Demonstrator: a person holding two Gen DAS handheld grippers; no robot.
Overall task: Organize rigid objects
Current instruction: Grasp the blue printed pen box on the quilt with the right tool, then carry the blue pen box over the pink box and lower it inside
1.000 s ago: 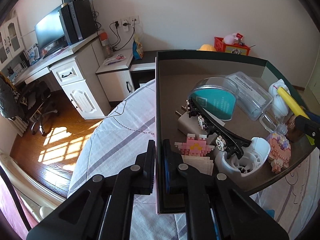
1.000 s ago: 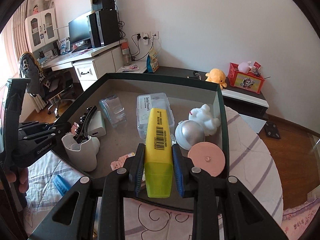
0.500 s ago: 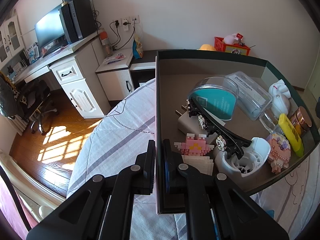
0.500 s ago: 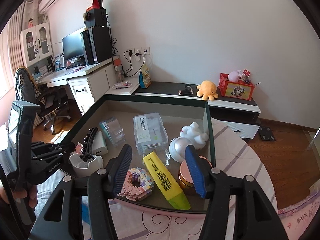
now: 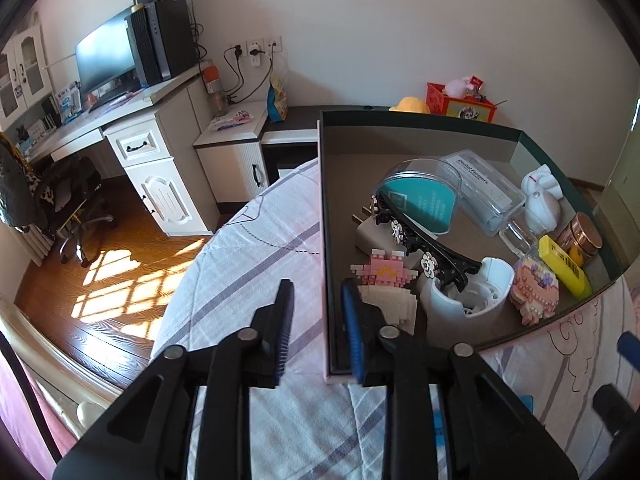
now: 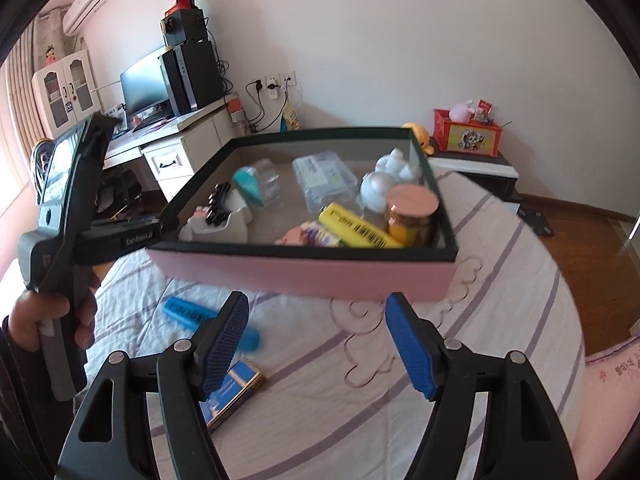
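Blue thing (image 6: 191, 313): it lies on the bed, in front of the pink box and just to the left of the right gripper. It is blurry, so I cannot tell what it is.
Which way it lies: its long side runs left to right and a bit toward the camera, so it sits across the way the right gripper points.
Nearer hand: the right gripper (image 6: 316, 340) looks nearer. The left gripper (image 5: 316, 320) is up at the left wall of the box.
How it looks: bright blue, long and thin, with dark print on top.
Flat pack (image 6: 234, 388): blue with a gold edge, it lies on the bed by the right gripper's left finger.
Box (image 6: 304, 270): pink outside, dark green rim, already full of small things like a yellow pen (image 6: 358, 227).
Right gripper: its fingers have just been opening and stand wide apart, with nothing between them.
Left gripper: its fingers have just been opening; the box wall (image 5: 323, 240) stands between them, and the pads do not press on it.
Bed (image 6: 500, 300): white sheet with purple stripes.
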